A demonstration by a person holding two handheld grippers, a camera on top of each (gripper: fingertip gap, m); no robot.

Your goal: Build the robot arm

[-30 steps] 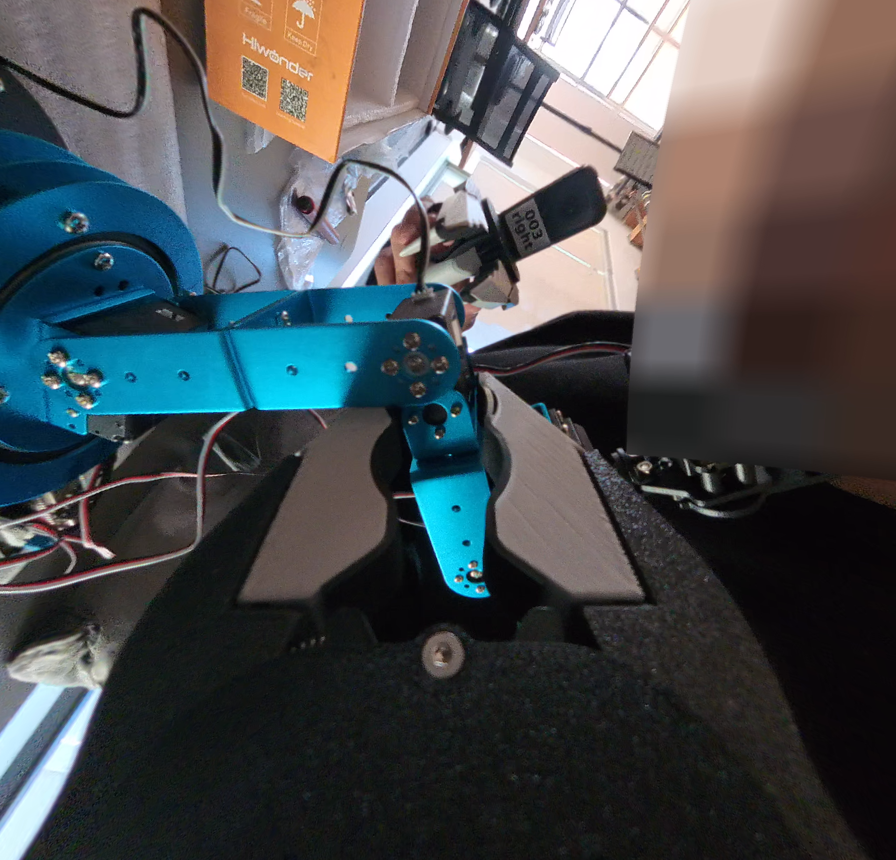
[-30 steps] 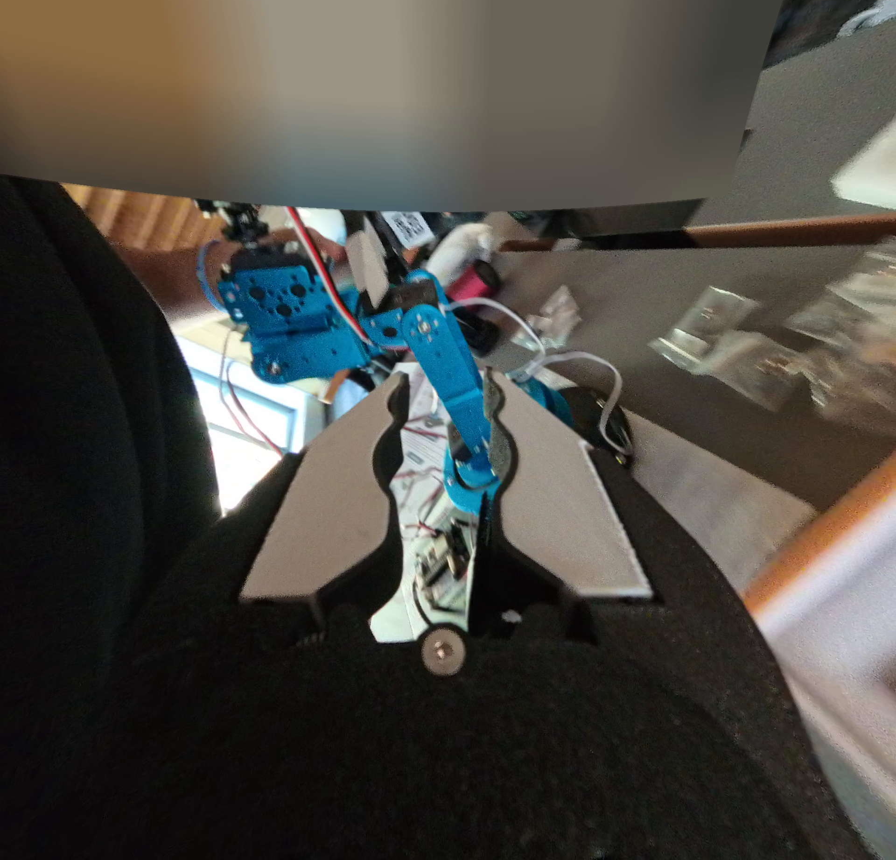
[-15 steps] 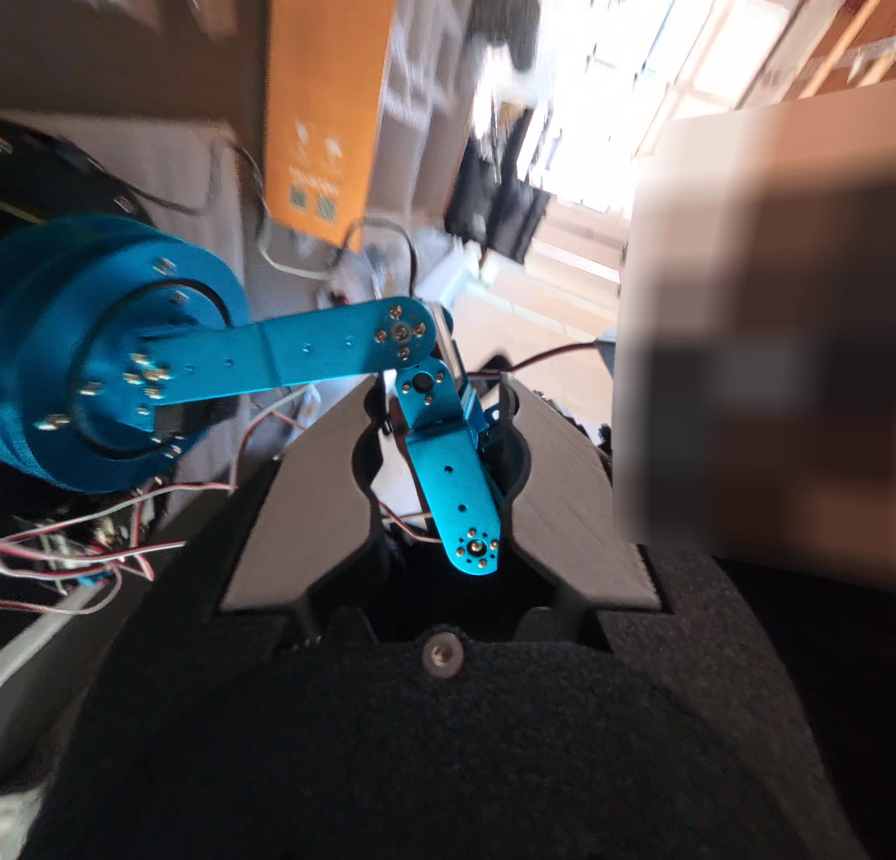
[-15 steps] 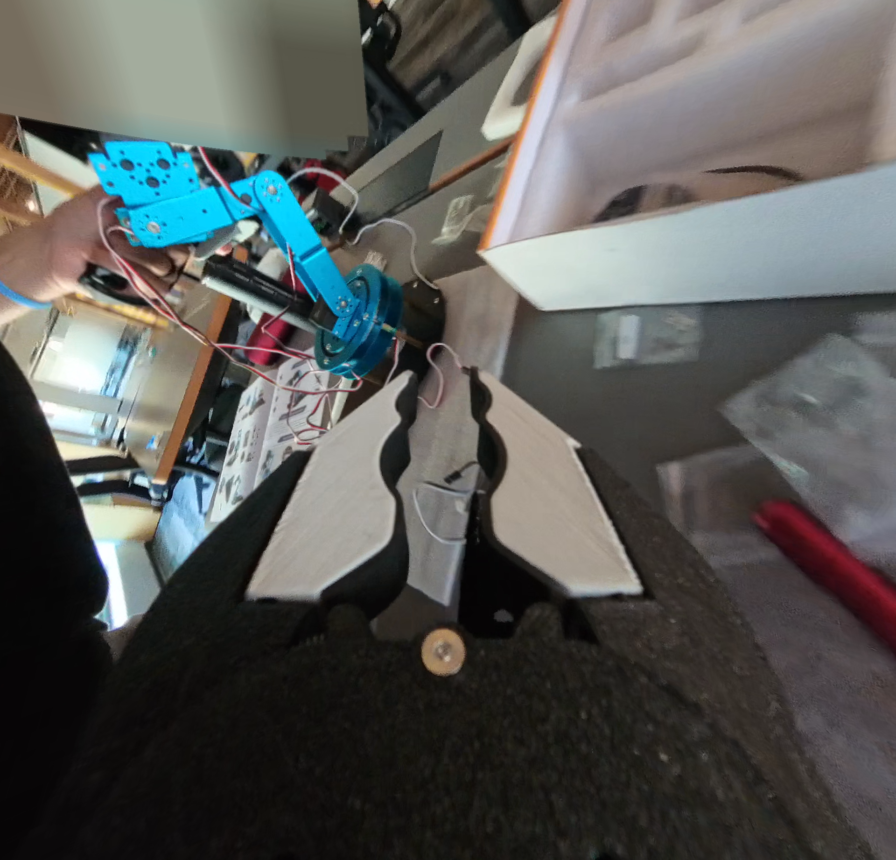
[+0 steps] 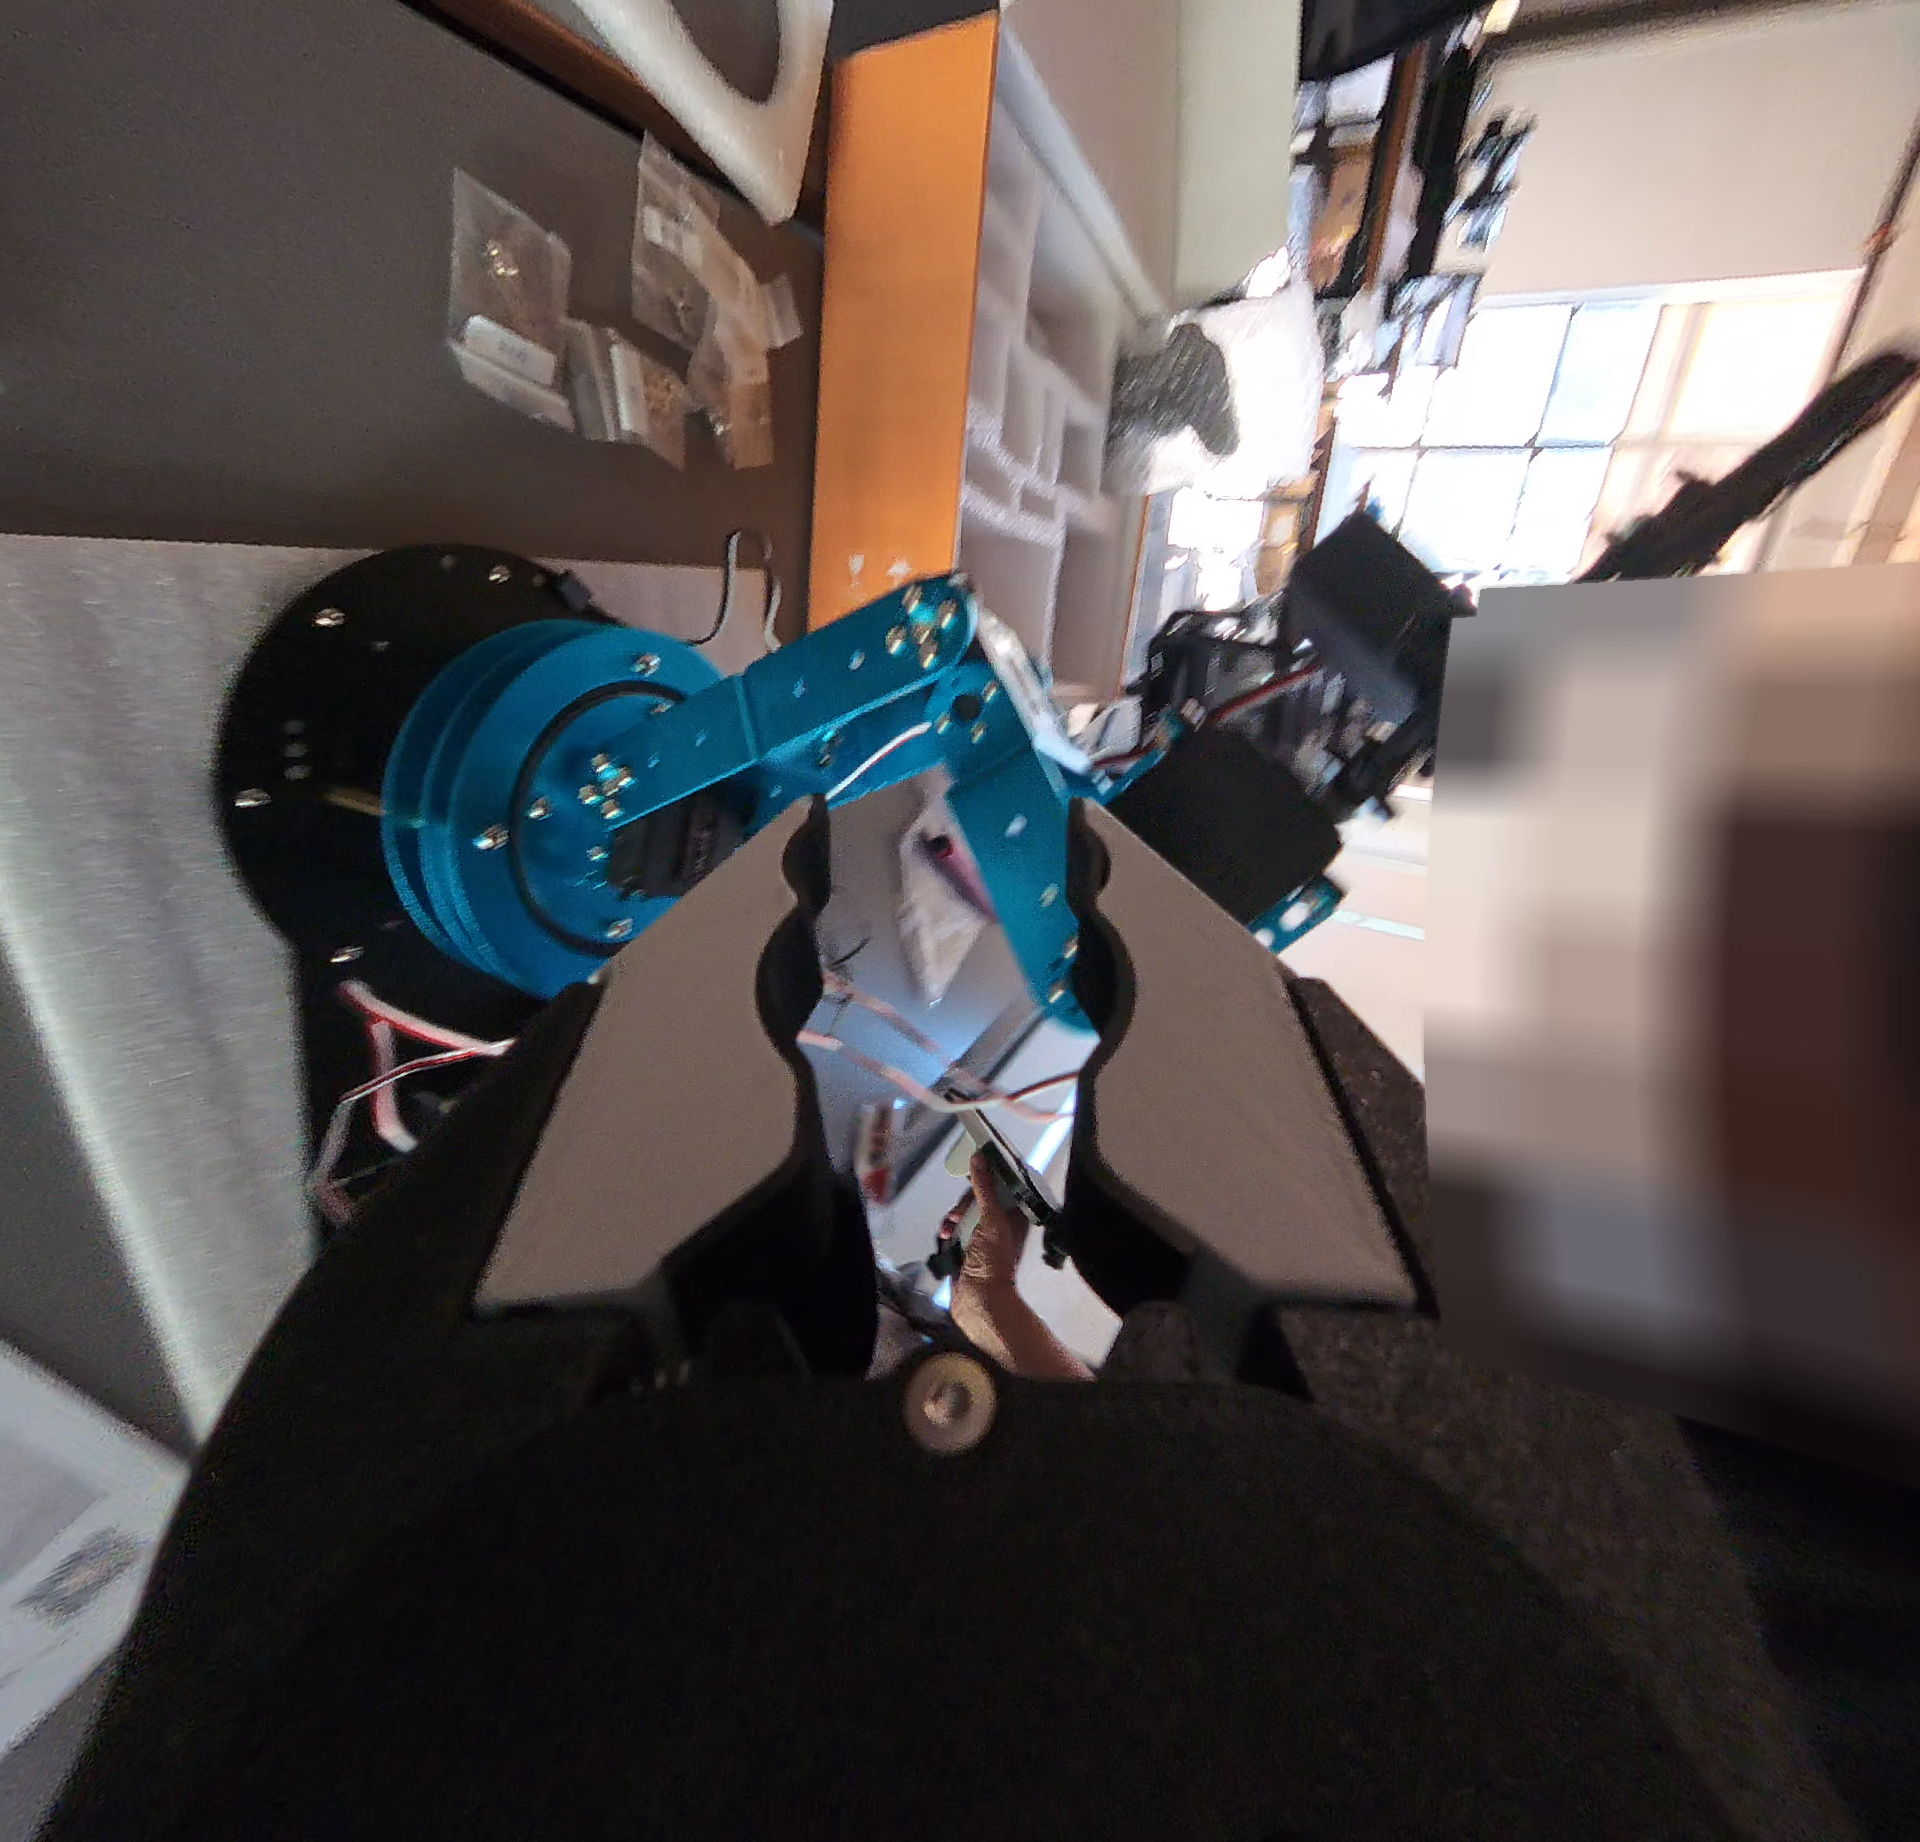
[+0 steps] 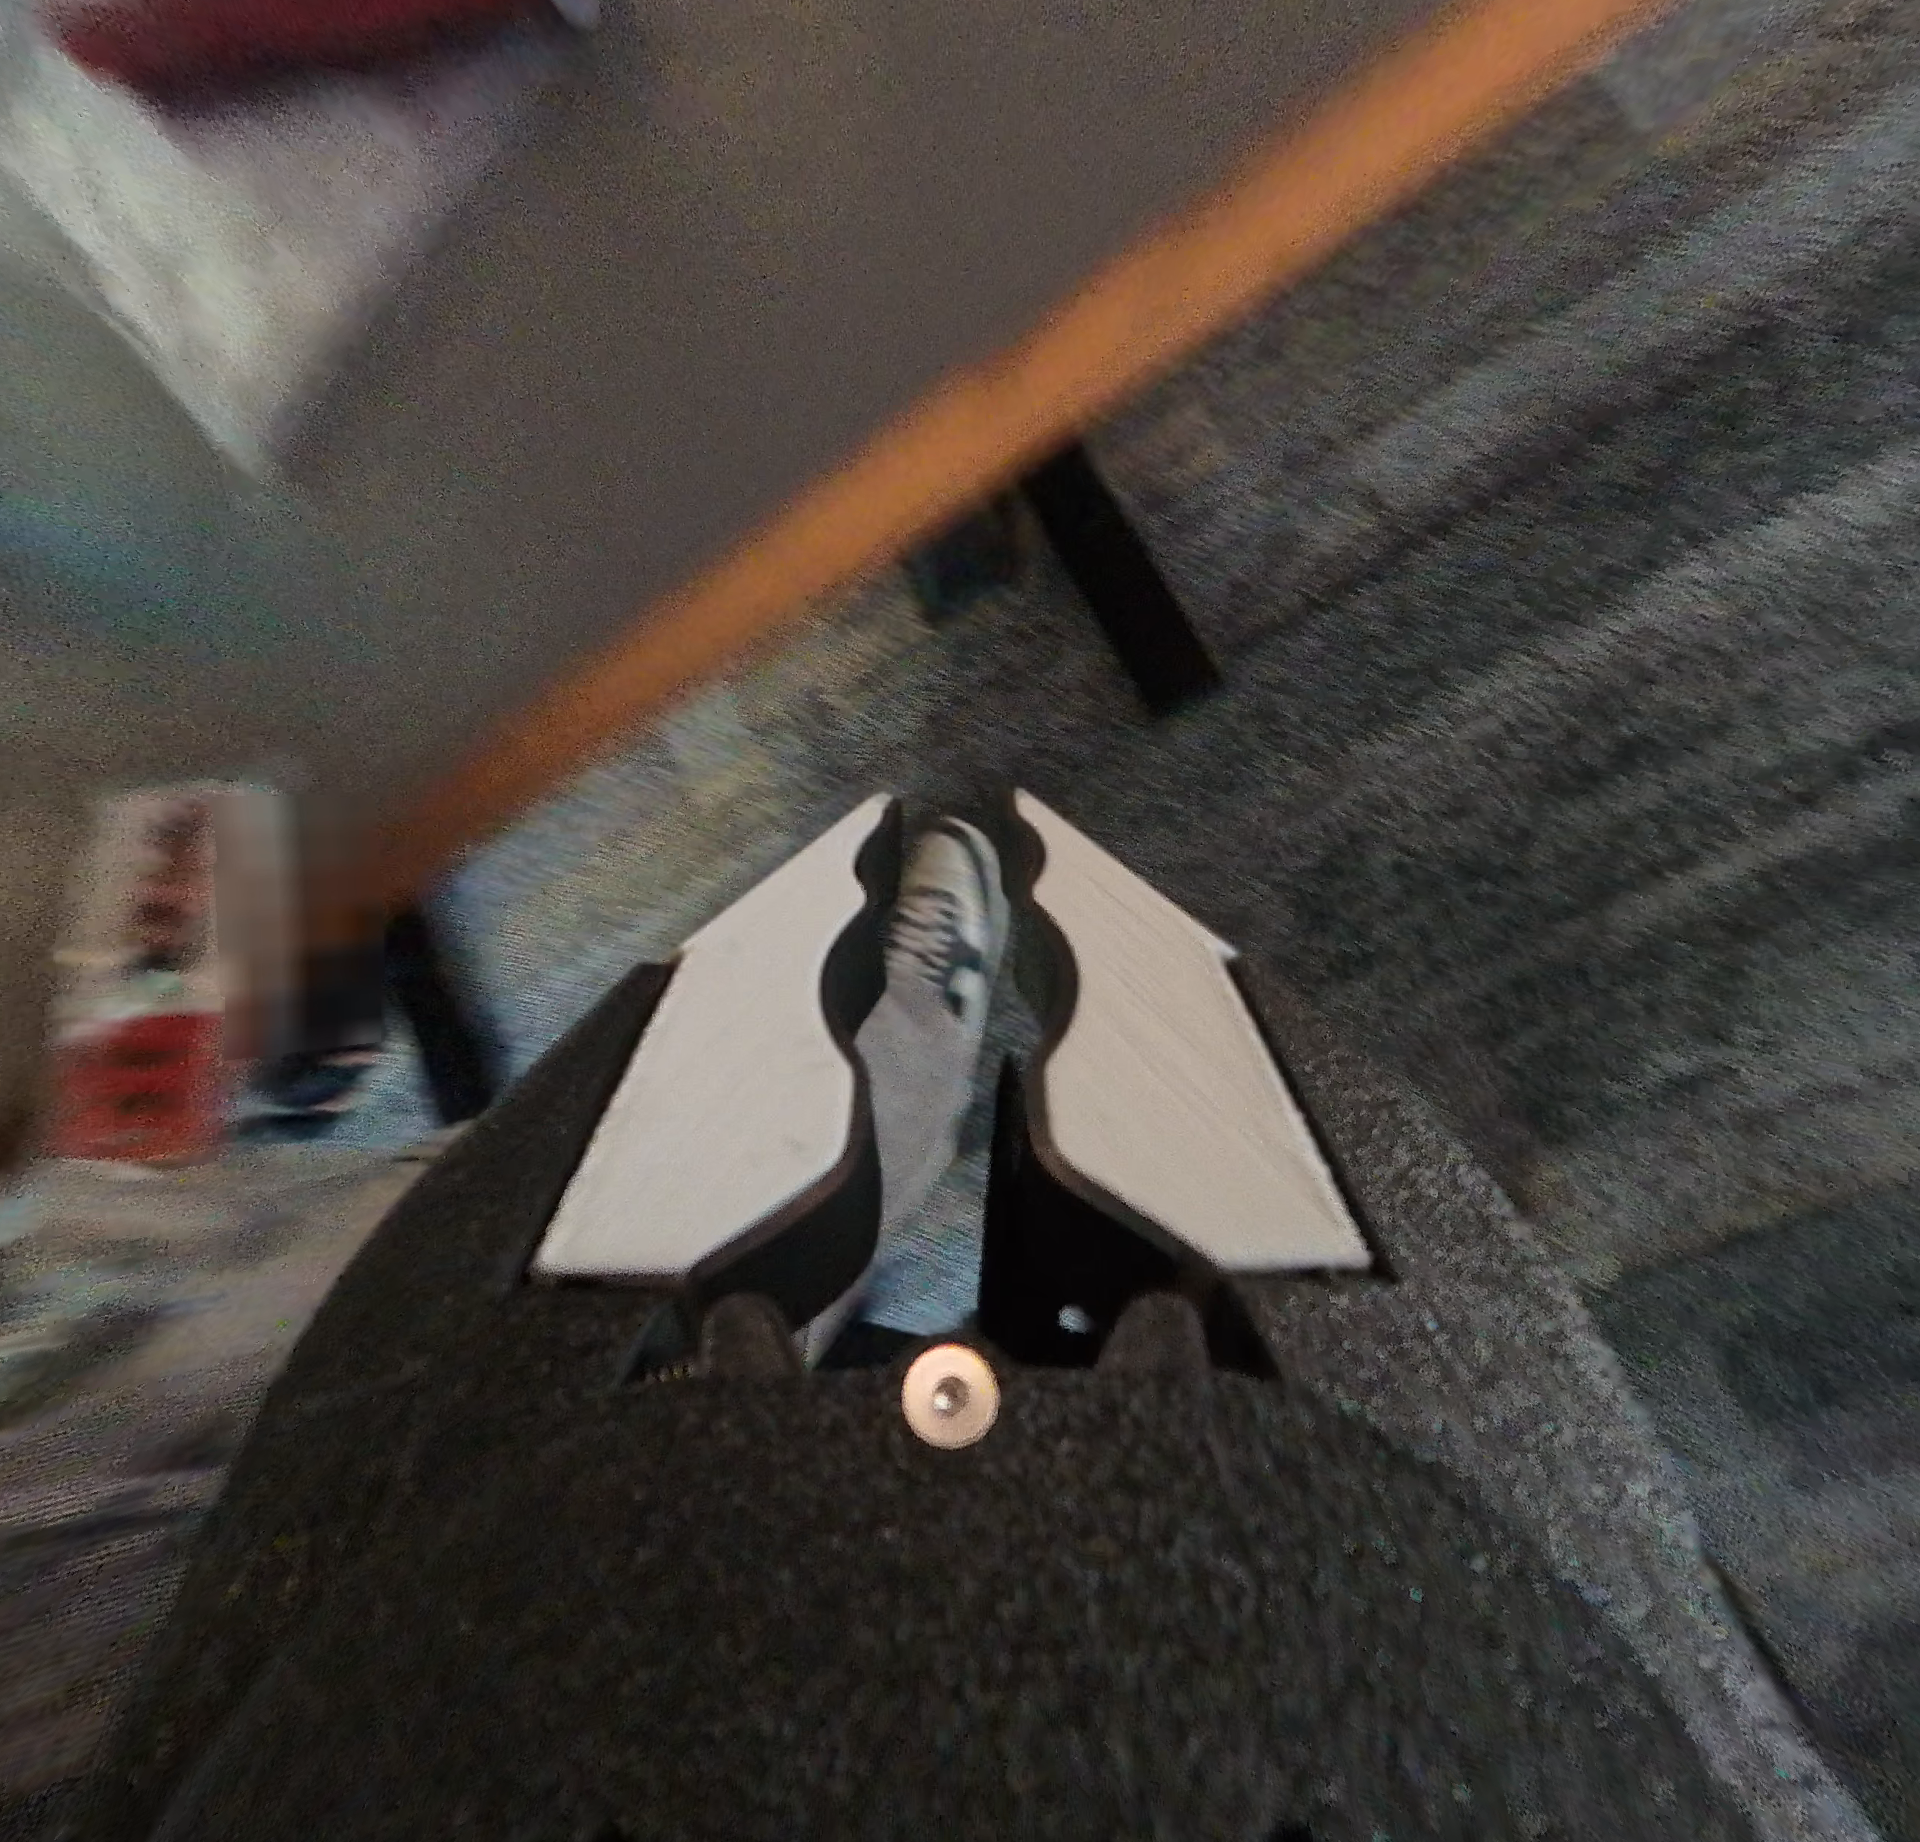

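A blue metal robot arm with a round blue base (image 5: pixel 520 805) lies on its side on a black round plate (image 5: pixel 301 732). Its forearm link (image 5: pixel 1023 888) reaches in between my left gripper's (image 5: pixel 951 816) fingers and rests against the right finger (image 5: pixel 1195 1065). A clear gap shows on the link's left side, so the jaws stand open. Red and white wires (image 5: pixel 935 1065) hang below the link. My right gripper (image 6: pixel 956 805) is far from the arm, over grey carpet (image 6: pixel 1455 649). Its jaws stand slightly apart with nothing between them. The right wrist view is blurred.
An orange box (image 5: pixel 894 286) with white foam stands behind the arm, with small clear parts bags (image 5: pixel 623 338) beside it. A hand (image 5: pixel 997 1262) shows behind the left fingers. The right wrist view shows an orange table edge (image 6: pixel 935 421), a red tool handle (image 6: pixel 291 5) and a shoe (image 6: pixel 945 919).
My right gripper let go of the blue link and swung away, down toward the floor. The left wrist view has tilted and drawn back, and the link now sits against the right finger.
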